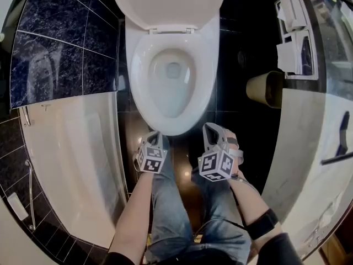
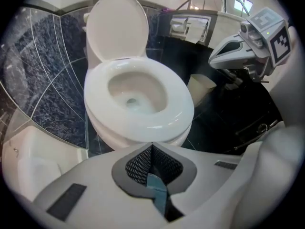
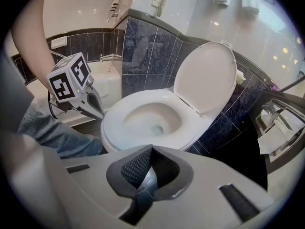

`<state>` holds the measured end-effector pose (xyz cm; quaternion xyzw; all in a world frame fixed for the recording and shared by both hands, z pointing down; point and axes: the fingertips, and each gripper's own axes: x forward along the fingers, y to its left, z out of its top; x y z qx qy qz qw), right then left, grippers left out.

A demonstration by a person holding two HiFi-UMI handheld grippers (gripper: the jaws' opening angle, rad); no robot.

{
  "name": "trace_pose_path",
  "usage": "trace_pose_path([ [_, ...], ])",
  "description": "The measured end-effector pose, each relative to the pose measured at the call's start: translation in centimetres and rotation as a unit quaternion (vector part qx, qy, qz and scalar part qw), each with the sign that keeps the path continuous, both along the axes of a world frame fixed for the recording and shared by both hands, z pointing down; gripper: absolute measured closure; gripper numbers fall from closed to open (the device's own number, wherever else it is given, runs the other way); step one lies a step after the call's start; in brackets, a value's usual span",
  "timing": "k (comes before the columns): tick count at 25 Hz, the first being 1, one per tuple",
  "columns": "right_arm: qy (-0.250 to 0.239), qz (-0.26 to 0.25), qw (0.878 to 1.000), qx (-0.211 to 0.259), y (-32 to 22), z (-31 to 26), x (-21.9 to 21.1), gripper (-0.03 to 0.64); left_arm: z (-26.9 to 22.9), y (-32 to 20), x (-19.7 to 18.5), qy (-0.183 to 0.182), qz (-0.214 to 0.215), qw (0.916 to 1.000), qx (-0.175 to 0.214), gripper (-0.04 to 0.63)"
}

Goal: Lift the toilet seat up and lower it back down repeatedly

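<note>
Toilet seat (image 1: 172, 125) (image 2: 143, 125) (image 3: 190, 128): white, lowered flat on the bowl, centre of the scene, touched by neither claw.

Lid (image 1: 168, 4) (image 2: 116, 25) (image 3: 205, 78): white, raised, leaning back at the far end of the toilet.

Left claw (image 1: 154, 136) (image 2: 151, 146) (image 3: 100, 116): pressed together, nothing between the tips; just near of the seat's front edge, left of centre, pointing steeply down; marker cube behind it.

Right claw (image 1: 211, 127) (image 2: 212, 61) (image 3: 151, 148): pressed together, nothing pinched; just near of the seat's front edge, right of centre, level with the left claw and apart from it.

Bathtub (image 1: 71, 148): pale, curved wall, left of the toilet.

Wall tiles (image 1: 55, 43): dark blue, marbled, far left.

Floor (image 1: 242, 131): black, glossy, around the toilet base.

Waste bin (image 1: 265, 88): beige, round, on the floor right of the bowl.

Toilet paper holder (image 1: 295, 43): far right, white paper hanging from it.

Jeans (image 1: 171, 203): blue, the person's legs, near of the claws.

Wristband (image 1: 262, 223): black, on the right forearm.
</note>
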<state>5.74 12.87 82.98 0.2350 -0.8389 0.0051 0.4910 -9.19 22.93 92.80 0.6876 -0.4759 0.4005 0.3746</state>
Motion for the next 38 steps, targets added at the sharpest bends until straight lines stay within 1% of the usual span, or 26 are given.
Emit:
trace_pose_path([
  [4, 0.000, 0.004, 1.000, -0.004, 0.1, -0.5, 0.0, 0.595, -0.8, -0.1, -0.2, 0.009, -0.020, 0.9998, 0.001, 0.595],
  [7, -0.004, 0.007, 1.000, -0.001, -0.5, -2.1, -0.1, 0.595, -3.2, -1.0, -0.6, 0.015, -0.038, 0.9991, 0.014, 0.595],
  [11, -0.015, 0.018, 1.000, 0.000, -1.2, -6.5, 0.1, 0.595, -9.2, -1.7, -0.8, 0.024, -0.062, 0.9971, 0.038, 0.595],
  [13, -0.027, 0.027, 0.999, -0.003, -1.6, -9.5, -0.1, 0.595, -13.8, -2.7, -0.9, 0.025, -0.066, 0.9957, 0.060, 0.595],
  [15, -0.052, 0.045, 0.998, -0.005, -2.8, -13.0, -0.7, 0.594, -19.0, -4.5, -1.5, 0.024, -0.071, 0.9929, 0.092, 0.595],
  [19, -0.110, 0.085, 0.990, 0.004, -6.4, -21.7, -2.1, 0.594, -29.6, -8.5, -3.4, 0.016, -0.076, 0.9838, 0.162, 0.595],
  [21, -0.131, 0.091, 0.987, 0.010, -7.2, -26.6, -2.2, 0.594, -34.9, -9.2, -4.2, 0.010, -0.080, 0.9780, 0.192, 0.595],
  [23, -0.149, 0.091, 0.984, 0.016, -7.4, -31.1, -2.0, 0.594, -40.0, -9.4, -4.7, 0.012, -0.090, 0.9720, 0.217, 0.595],
  [27, -0.187, 0.100, 0.977, 0.028, -8.1, -38.6, -0.9, 0.594, -48.5, -10.0, -6.1, 0.015, -0.098, 0.9603, 0.261, 0.595],
  [30, -0.212, 0.118, 0.969, 0.036, -8.7, -42.5, 0.8, 0.594, -53.1, -10.0, -6.6, 0.018, -0.099, 0.9533, 0.285, 0.595],
  [33, -0.235, 0.144, 0.960, 0.043, -8.9, -45.4, 2.9, 0.594, -56.3, -9.9, -6.9, 0.021, -0.102, 0.9470, 0.304, 0.595],
  [35, -0.245, 0.160, 0.955, 0.049, -9.0, -46.6, 4.0, 0.594, -57.9, -9.8, -7.2, 0.021, -0.104, 0.9426, 0.317, 0.595],
  [38, -0.245, 0.174, 0.952, 0.060, -8.9, -46.6, 5.7, 0.594, -59.6, -9.5, -7.6, 0.021, -0.106, 0.9374, 0.331, 0.595],
])
